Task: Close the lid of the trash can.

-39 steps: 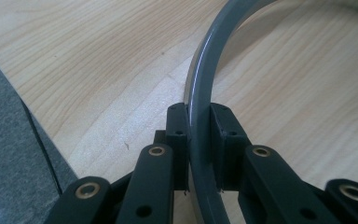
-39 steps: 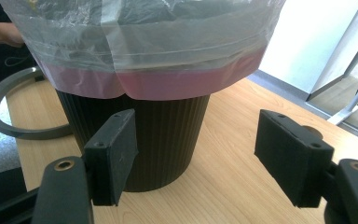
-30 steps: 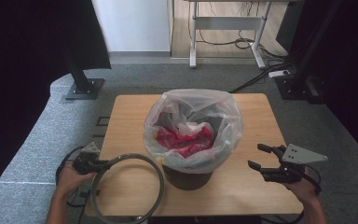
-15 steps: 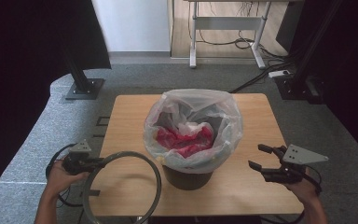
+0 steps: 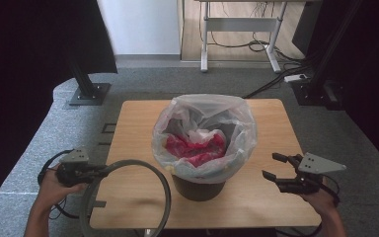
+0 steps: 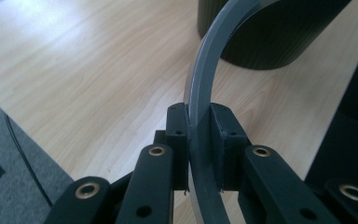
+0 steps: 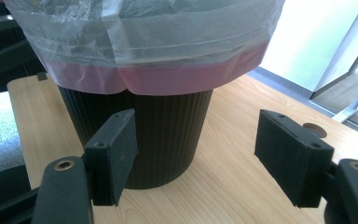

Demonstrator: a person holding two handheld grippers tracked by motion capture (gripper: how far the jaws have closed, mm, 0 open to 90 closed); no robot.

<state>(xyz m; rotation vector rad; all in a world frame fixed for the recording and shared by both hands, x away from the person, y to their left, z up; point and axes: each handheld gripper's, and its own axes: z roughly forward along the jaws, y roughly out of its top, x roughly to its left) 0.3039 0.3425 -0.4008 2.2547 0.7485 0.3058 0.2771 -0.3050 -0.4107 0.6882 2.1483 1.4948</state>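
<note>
A dark ribbed bin (image 5: 197, 187) stands in the middle of the wooden table (image 5: 133, 123), lined with a clear plastic bag (image 5: 205, 133) that holds pink material (image 5: 195, 148). My left gripper (image 5: 96, 170) sits at the table's front left, shut on the rim of a grey ring (image 5: 128, 197). In the left gripper view the ring (image 6: 203, 84) runs up between the clamped pads (image 6: 177, 140). My right gripper (image 5: 274, 167) hovers open at the front right, pointing toward the bin. The right gripper view shows the bin (image 7: 144, 126) and the bag's folded edge (image 7: 158, 74) beyond my spread pads (image 7: 114, 154).
Grey carpet surrounds the table. A black stand base (image 5: 89, 94) sits at the back left, a white desk frame (image 5: 237, 34) with cables at the back, and a dark base with a power strip (image 5: 296, 78) at the back right.
My left gripper has drawn the grey ring leftward toward the table's left edge over the last second. The right gripper has stayed put and open.
</note>
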